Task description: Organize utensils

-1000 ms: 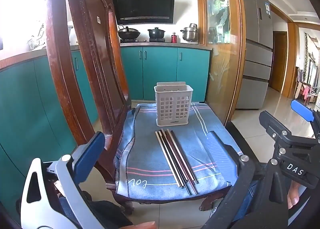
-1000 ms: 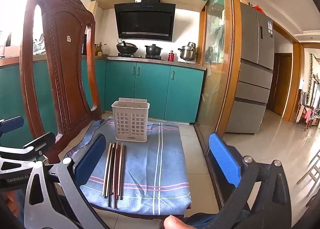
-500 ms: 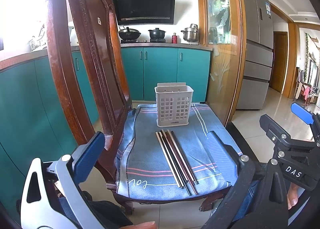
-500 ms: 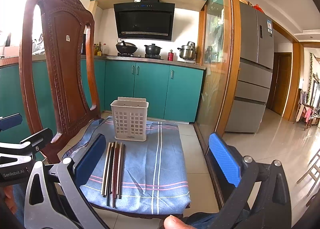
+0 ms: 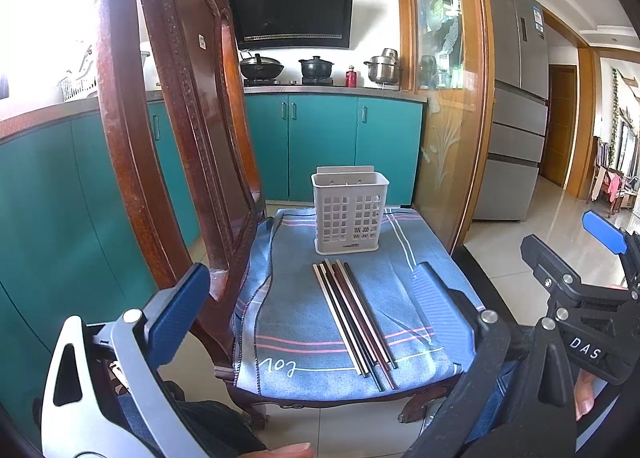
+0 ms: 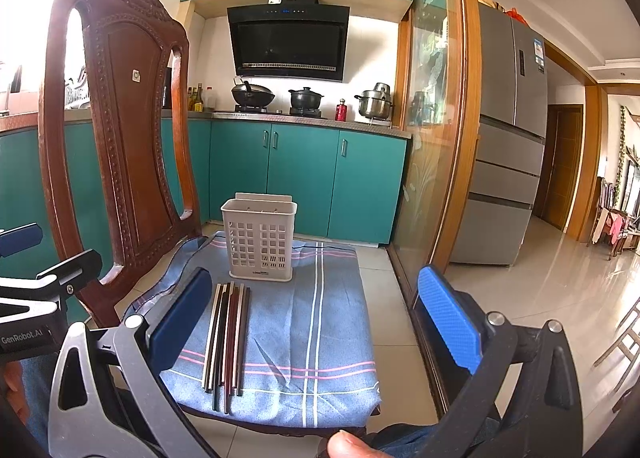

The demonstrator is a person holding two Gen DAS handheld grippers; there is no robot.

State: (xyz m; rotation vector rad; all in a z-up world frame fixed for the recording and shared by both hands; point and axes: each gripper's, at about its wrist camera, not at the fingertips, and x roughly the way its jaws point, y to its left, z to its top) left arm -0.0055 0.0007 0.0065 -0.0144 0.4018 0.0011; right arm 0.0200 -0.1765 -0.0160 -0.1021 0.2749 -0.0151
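Observation:
Several chopsticks (image 5: 354,318) (image 6: 227,332), dark, reddish and pale, lie side by side on a blue cloth (image 5: 288,318) (image 6: 320,322) that covers a wooden chair seat. Behind them stands a white perforated utensil holder (image 5: 350,214) (image 6: 260,238); whether anything is inside I cannot tell. My left gripper (image 5: 312,306) hangs open in front of the chair with nothing between its fingers. My right gripper (image 6: 316,310) is open too and holds nothing. Each gripper's body shows at the edge of the other's view.
The chair's tall carved back (image 5: 180,118) (image 6: 120,118) rises at the left of the seat. A glass sliding door (image 6: 436,118) in a wooden frame stands to the right. Teal cabinets (image 6: 304,174) with pots lie behind, a fridge (image 6: 508,130) farther right, tiled floor around.
Both views have shifted very slightly; the chopsticks, holder and cloth lie as before, and both grippers stay open.

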